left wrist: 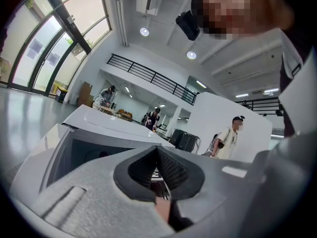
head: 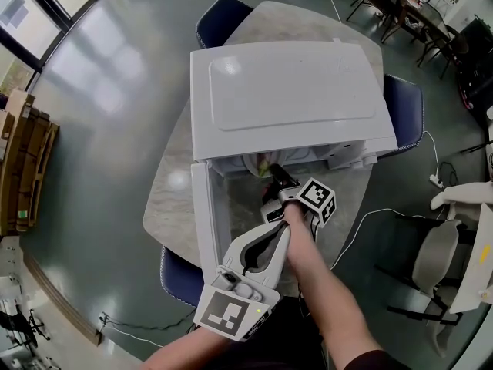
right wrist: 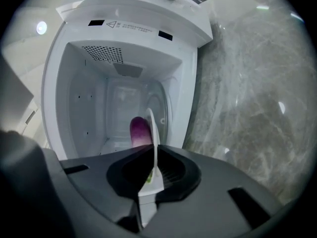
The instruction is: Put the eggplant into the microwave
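Observation:
The white microwave (head: 285, 91) stands on the marble table (head: 173, 199) with its door (head: 206, 226) swung open. In the right gripper view a purple eggplant (right wrist: 140, 130) rests on a white plate (right wrist: 154, 135), seen edge-on, just inside the microwave cavity (right wrist: 99, 93). My right gripper (right wrist: 151, 170) is shut on the plate's rim. From the head view that right gripper (head: 274, 176) reaches into the opening. My left gripper (head: 282, 232) hangs lower, in front of the door, its jaws closed on nothing. In its own view the left gripper (left wrist: 158, 170) points up at the microwave (left wrist: 99, 133).
Blue chairs (head: 219, 18) (head: 404, 106) (head: 181, 280) ring the table. A white chair (head: 439, 253) and cables lie on the floor at the right. The marble top (right wrist: 247, 83) stretches to the right of the microwave. People (left wrist: 225, 138) stand far off in the hall.

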### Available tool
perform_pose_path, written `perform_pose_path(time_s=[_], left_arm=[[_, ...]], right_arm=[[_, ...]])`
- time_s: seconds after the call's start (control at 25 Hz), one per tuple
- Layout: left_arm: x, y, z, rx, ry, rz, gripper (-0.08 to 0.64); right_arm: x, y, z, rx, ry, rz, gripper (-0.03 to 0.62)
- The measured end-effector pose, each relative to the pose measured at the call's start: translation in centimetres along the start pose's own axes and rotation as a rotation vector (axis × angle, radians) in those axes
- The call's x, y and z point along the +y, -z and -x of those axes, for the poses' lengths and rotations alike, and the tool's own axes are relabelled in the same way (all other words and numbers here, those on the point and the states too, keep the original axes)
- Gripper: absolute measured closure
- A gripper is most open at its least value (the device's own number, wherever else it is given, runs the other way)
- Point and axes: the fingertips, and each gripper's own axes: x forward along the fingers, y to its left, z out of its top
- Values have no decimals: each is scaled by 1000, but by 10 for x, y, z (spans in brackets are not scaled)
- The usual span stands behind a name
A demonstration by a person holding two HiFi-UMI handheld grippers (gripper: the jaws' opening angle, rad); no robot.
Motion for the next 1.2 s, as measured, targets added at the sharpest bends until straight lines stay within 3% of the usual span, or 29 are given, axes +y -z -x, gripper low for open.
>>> perform_pose_path(time_s=[0.48,0.6,0.84,1.2], left_arm=[[5,0,0,13,0,29,552],[8,-2,-1,4,1,18,552],[5,-5,-3,-5,10,7,552],[5,-4,-4,6,1,14,552]], right_arm=[[6,-4,-15,3,-40,58,568],[8,-5,-12,-10,-48,68,534],[-3,-1,6,-27,-2,54,515],[1,9,6,9,-1,50,589]])
